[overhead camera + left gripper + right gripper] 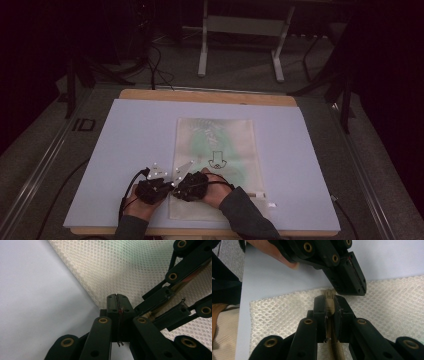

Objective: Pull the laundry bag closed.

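Left gripper (117,305) jaws closed at mesh bag (120,267) edge; right gripper (175,307) alongside.

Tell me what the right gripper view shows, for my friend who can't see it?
The right tongs are shut on the beige zipper of a white mesh bag lying on a pale blue mat. The left tongs press closed at the bag's edge just beyond.

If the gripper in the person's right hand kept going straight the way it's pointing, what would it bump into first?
Most likely the left gripper: its shut black jaws sit just past the right gripper, which is clamped on the beige zipper of the white mesh pouch. Depth is hard to judge.
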Tool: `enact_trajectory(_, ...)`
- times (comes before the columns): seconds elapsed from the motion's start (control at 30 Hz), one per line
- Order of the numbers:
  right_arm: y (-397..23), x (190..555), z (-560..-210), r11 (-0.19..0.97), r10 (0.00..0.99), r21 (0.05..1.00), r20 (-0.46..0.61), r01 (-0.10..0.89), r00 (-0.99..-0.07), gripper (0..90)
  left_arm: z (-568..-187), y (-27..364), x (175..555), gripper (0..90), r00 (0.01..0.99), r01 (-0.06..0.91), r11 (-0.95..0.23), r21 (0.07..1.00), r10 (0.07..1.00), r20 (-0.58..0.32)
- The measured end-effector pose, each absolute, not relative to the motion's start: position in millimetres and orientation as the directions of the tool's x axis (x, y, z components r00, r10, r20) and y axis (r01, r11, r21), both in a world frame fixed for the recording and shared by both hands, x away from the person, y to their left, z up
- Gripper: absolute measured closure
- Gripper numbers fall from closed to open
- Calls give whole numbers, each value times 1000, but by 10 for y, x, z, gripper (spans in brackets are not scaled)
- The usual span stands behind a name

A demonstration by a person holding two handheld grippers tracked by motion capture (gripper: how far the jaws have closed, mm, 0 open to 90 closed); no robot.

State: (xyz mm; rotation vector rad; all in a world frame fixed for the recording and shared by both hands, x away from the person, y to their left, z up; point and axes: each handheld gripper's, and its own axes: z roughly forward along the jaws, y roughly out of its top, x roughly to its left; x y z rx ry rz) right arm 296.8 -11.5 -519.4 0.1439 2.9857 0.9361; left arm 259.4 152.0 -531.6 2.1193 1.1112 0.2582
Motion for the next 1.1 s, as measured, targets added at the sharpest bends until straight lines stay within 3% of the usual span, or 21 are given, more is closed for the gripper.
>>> enact_trajectory(1.1,-208,2990,-5176,823,93,561,26,91,-995,821,-5329,1509,2582,895,604,632,-370,681,786,-134)
